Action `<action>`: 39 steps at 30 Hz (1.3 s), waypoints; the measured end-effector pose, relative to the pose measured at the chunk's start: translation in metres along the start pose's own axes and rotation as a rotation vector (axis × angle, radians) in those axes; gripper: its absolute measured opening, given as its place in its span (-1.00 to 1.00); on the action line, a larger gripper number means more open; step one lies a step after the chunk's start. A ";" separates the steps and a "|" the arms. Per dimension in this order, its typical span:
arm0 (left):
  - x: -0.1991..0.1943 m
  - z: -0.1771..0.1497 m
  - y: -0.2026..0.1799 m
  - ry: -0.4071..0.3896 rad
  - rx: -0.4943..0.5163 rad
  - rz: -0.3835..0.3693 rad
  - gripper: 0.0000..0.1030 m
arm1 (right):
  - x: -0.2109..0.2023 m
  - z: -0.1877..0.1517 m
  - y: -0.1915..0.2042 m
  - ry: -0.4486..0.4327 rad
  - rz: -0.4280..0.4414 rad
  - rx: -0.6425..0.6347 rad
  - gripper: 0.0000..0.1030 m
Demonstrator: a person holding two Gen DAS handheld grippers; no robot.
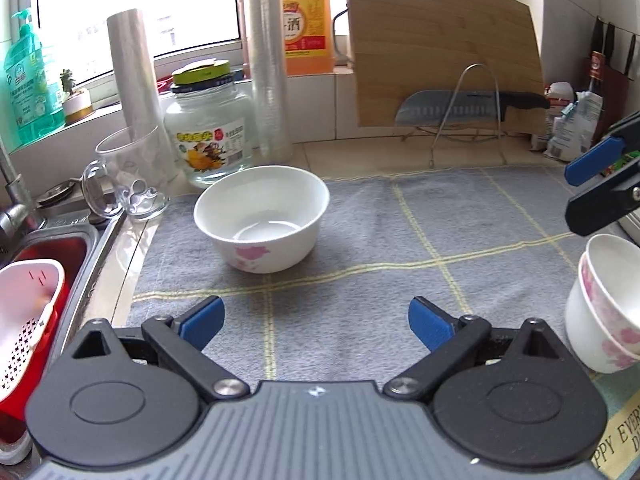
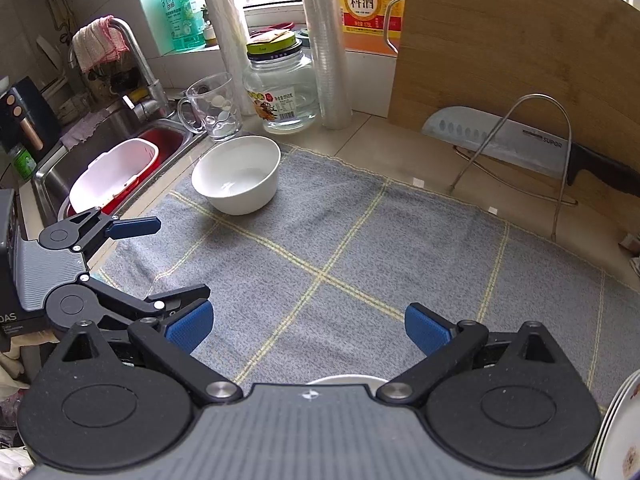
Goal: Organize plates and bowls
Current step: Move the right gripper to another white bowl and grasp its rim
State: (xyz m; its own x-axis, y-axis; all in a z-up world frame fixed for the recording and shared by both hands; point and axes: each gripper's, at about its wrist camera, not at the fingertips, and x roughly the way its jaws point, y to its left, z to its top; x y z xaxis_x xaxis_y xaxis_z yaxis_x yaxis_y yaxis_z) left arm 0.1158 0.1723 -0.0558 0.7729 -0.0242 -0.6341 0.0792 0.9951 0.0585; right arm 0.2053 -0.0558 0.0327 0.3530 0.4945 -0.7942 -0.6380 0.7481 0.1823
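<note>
A lone white bowl (image 1: 262, 218) with a pink flower print is seen upright on the grey checked cloth (image 1: 400, 240), near the cloth's far left corner and just beside the sink (image 2: 120, 136). A stack of two matching bowls (image 1: 606, 308) stands at the right edge of the cloth in the left wrist view, well apart from the lone bowl. At the lower right corner of the right wrist view the rims of some stacked plates (image 2: 618, 436) can be made out (only partly in frame).

The left gripper (image 1: 316, 322) is held low over the near edge of the cloth, aimed at the lone bowl, with its fingers spread wide and nothing between them. The right gripper (image 2: 309, 328) is likewise held with fingers spread and empty, above the middle of the cloth.

The step in hand is judged to be the approach to the lone bowl, so that it may be joined to the stack. For the next move, the left gripper would need to be carried forward, one finger set inside the rim and one outside, and the wall pinched firmly, since glazed ware is likely to slip.
</note>
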 end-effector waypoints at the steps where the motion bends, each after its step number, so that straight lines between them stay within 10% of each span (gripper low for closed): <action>1: 0.004 -0.001 0.005 0.001 -0.007 0.006 0.91 | 0.004 0.004 0.004 0.001 0.002 -0.007 1.00; 13: 0.045 -0.013 0.028 0.069 -0.032 -0.019 0.92 | 0.038 0.038 0.031 0.042 0.004 -0.070 1.00; 39: 0.056 0.016 0.039 -0.050 0.018 -0.002 0.98 | 0.123 0.102 0.042 0.081 0.106 -0.114 1.00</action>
State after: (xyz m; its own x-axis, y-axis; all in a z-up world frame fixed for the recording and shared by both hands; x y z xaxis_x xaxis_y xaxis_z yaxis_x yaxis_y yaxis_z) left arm 0.1717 0.2084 -0.0767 0.8030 -0.0313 -0.5951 0.0918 0.9932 0.0715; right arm 0.2916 0.0817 0.0014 0.2264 0.5272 -0.8190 -0.7438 0.6365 0.2040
